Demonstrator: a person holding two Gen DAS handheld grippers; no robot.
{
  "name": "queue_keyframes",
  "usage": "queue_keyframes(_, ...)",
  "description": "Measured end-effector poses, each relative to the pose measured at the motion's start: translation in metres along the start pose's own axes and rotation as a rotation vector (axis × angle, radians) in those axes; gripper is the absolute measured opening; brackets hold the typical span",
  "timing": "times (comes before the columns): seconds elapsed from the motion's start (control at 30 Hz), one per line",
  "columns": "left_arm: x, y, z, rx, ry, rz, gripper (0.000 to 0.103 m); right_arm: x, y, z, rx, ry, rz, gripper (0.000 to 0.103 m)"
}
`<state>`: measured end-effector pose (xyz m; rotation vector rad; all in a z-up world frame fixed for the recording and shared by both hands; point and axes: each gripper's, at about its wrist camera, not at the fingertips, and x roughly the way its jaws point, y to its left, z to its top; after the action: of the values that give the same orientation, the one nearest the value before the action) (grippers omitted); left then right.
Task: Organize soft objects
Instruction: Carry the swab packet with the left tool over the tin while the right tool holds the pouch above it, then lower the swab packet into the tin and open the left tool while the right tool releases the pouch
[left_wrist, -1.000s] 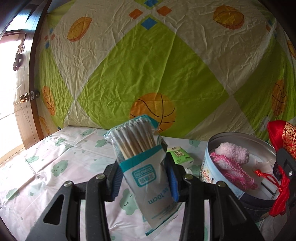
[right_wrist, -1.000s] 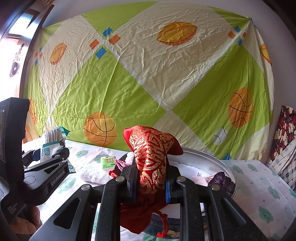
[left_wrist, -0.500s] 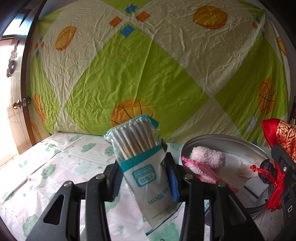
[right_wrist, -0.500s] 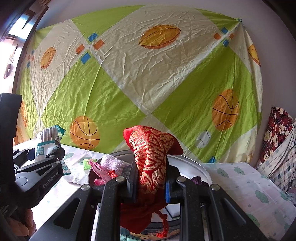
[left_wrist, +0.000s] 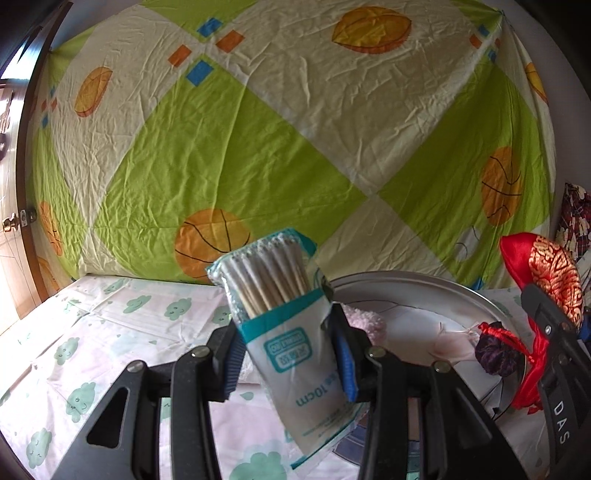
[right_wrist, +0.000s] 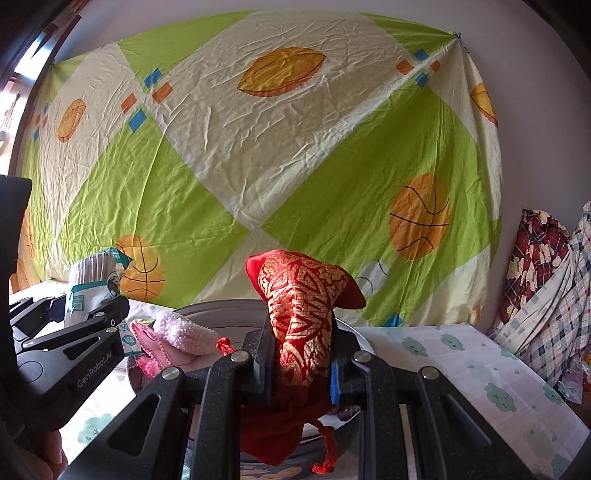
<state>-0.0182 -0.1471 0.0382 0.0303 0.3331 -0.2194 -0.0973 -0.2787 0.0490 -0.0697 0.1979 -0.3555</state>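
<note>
My left hand-held gripper (left_wrist: 288, 363) is clamped on a packet of cotton swabs (left_wrist: 284, 317), held upright above the bed (left_wrist: 110, 332). My right hand-held gripper (right_wrist: 301, 360) pinches a red brocade pouch (right_wrist: 303, 317) over the round metal tin (left_wrist: 424, 291), which contains a pink fluffy cloth (right_wrist: 184, 332).

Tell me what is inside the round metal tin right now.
Inside the round metal tin: a fluffy pink item on pink knitted cloth, pale pink fabric and a dark purple pouch. The grippers and held bags hide the tin's near part.
</note>
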Motion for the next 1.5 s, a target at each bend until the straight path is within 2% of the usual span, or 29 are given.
queue_keyframes(0.57, 0.015, -0.047, 0.006, 0.027, 0.034, -0.089, 0.042, 0.023, -0.026, -0.001, 0.000, 0.035, -0.074, 0.023)
queue_keyframes(0.8, 0.024, -0.051, 0.005, 0.025, 0.054, -0.092, 0.042, 0.039, -0.031, -0.003, 0.010, 0.068, -0.080, 0.023)
queue_keyframes(1.13, 0.039, -0.053, 0.004, 0.033, 0.079, -0.086, 0.042, 0.064, -0.029, -0.011, 0.010, 0.163, -0.048, 0.023)
queue_keyframes(1.5, 0.046, -0.055, 0.001, 0.050, 0.090, -0.068, 0.042, 0.070, -0.023, -0.011, -0.005, 0.184, -0.023, 0.023)
